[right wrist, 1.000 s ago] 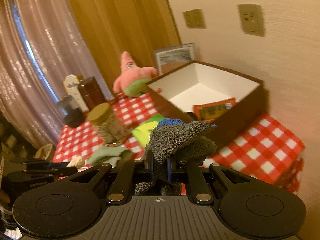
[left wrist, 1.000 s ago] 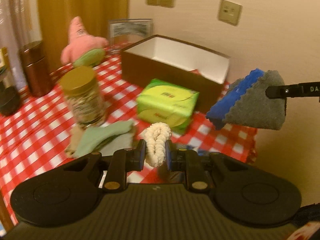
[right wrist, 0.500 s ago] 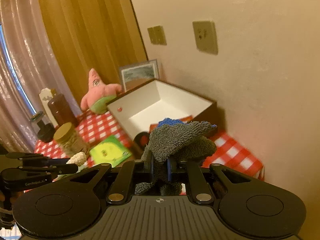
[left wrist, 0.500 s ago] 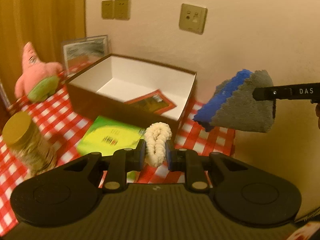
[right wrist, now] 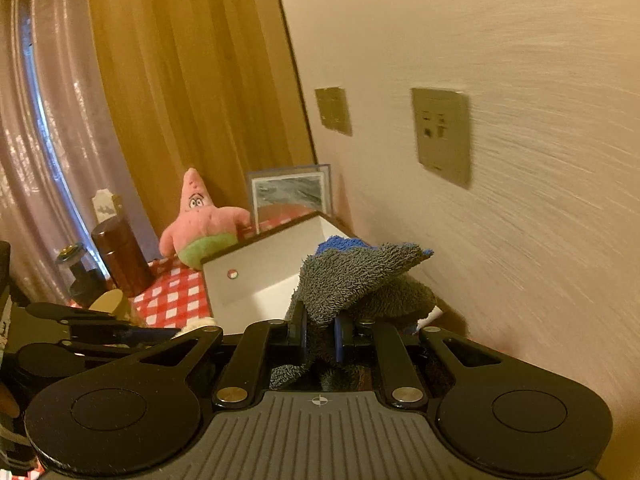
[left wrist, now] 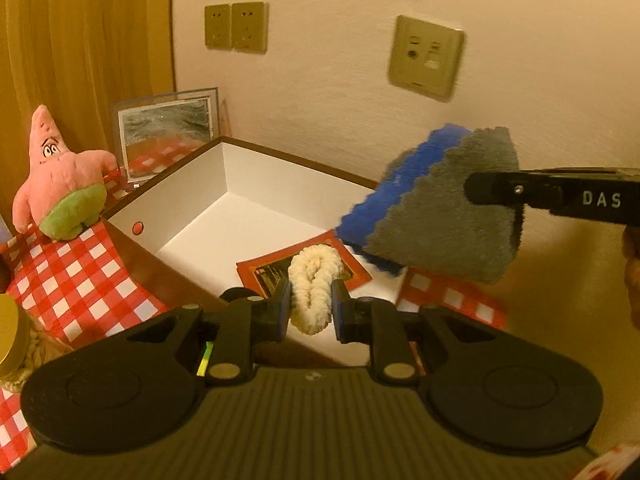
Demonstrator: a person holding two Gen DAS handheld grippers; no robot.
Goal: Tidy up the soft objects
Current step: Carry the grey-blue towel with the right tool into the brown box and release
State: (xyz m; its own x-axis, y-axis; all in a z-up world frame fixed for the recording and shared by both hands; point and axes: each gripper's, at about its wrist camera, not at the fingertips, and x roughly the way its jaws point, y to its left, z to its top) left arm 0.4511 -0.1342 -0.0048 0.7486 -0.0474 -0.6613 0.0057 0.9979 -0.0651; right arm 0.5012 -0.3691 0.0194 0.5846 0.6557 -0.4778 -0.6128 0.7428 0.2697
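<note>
My left gripper (left wrist: 310, 306) is shut on a cream fluffy rope toy (left wrist: 314, 280) and holds it above the near end of the brown box (left wrist: 192, 196), which is white inside. My right gripper (right wrist: 320, 332) is shut on a grey-and-blue towel (right wrist: 360, 276); it also shows in the left wrist view (left wrist: 436, 216), hanging over the box's right end. A pink starfish plush (left wrist: 60, 188) sits on the red checked cloth left of the box, also seen in the right wrist view (right wrist: 200, 220).
A red card (left wrist: 276, 272) lies in the box. A framed picture (left wrist: 168, 128) leans on the wall behind it. A gold-lidded jar (left wrist: 12, 332) is at the left edge. A brown canister (right wrist: 120, 256) stands by the curtain. The wall is close on the right.
Both grippers have moved forward and closer to the box, each keeping its hold. The left one now holds the rope toy over the box interior; the green packet has dropped out of view.
</note>
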